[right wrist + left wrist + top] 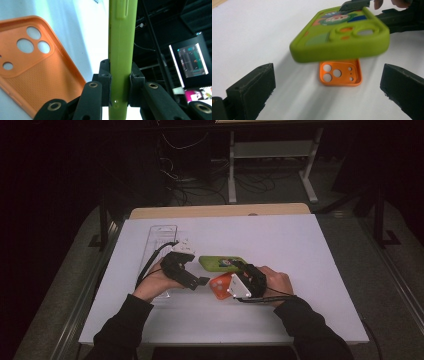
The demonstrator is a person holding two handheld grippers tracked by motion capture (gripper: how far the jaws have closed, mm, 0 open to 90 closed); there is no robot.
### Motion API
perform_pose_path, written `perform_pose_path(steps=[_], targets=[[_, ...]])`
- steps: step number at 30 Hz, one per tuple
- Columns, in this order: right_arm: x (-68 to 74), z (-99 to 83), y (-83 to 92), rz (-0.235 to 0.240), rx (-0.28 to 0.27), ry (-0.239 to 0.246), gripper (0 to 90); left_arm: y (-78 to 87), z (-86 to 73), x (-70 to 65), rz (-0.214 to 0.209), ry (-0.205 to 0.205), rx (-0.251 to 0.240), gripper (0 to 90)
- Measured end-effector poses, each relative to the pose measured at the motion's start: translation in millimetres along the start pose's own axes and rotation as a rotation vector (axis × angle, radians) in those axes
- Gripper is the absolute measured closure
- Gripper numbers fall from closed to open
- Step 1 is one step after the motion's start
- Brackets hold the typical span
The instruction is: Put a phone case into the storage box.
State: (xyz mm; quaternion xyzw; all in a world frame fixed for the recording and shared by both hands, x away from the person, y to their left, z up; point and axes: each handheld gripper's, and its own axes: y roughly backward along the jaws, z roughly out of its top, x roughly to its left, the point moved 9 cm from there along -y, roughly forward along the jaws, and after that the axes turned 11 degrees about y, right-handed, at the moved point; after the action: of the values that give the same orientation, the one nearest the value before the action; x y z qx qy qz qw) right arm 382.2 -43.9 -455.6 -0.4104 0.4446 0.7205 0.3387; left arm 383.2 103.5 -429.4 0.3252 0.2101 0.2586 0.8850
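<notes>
Right gripper view shows the right gripper (120, 82) clenched on the edge of the lime-green soft rubbery phone case (122, 50), lifted above the white table (300, 250). Beneath it, on the near part of the table, lies the orange textured plastic phone case (340, 73), camera holes up. Left gripper (328, 90) stands released, jaws wide apart just beside both cases. Green case looks light and flexible, likely to sag; gripping its thicker rim seems safest.

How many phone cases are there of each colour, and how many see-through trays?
Green rubbery phone case with a cartoon picture: 1
Orange plastic phone case with round camera holes: 1
Clear plastic tray: 1
Total: 3
</notes>
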Motion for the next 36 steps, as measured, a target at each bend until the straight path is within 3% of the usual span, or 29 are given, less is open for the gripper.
perform_pose_path(steps=[2,6,7,9,15,21,22,26,28,36], targets=[[0.2,-1.1,-0.1,0.022,0.002,-0.029,75.3,-0.1,0.7,-0.1,0.005,0.014,-0.012,0.0],[-1.6,-4.4,-0.5,0.046,0.009,-0.1,75.2,0.7,0.4,1.2,0.017,-0.018,-0.004,0.0],[-1.0,-3.8,-0.1,0.059,0.005,-0.153,75.3,0.6,0.6,1.8,0.02,-0.022,-0.004,0.0],[-2.4,-3.6,-0.2,0.068,-0.003,-0.214,75.2,1.1,0.9,2.3,0.024,-0.026,-0.004,0.0],[-6.4,-6.6,-0.8,0.092,-0.011,-0.291,75.3,0.1,1.6,0.9,0.016,0.001,-0.018,0.0],[-11.2,-8.8,-1.1,0.149,-0.031,-0.449,75.2,1.5,0.6,2.6,0.02,0.001,-0.005,0.0],[-10.9,-7.8,-0.7,0.158,-0.036,-0.494,75.2,1.6,0.7,2.9,0.021,0.002,-0.006,0.0],[-13.3,-10.3,-1.6,0.19,-0.053,-0.568,75.2,1.7,1.0,3.9,0.027,0.004,-0.008,0.0],[-14.0,-11.3,-1.6,0.211,-0.057,-0.618,75.2,0.9,0.5,3.8,0.028,0.028,-0.009,0.0],[-14.9,-12.5,-1.2,0.296,-0.089,-0.827,75.2,2.5,1.1,6.3,0.04,0.019,-0.008,0.0]])
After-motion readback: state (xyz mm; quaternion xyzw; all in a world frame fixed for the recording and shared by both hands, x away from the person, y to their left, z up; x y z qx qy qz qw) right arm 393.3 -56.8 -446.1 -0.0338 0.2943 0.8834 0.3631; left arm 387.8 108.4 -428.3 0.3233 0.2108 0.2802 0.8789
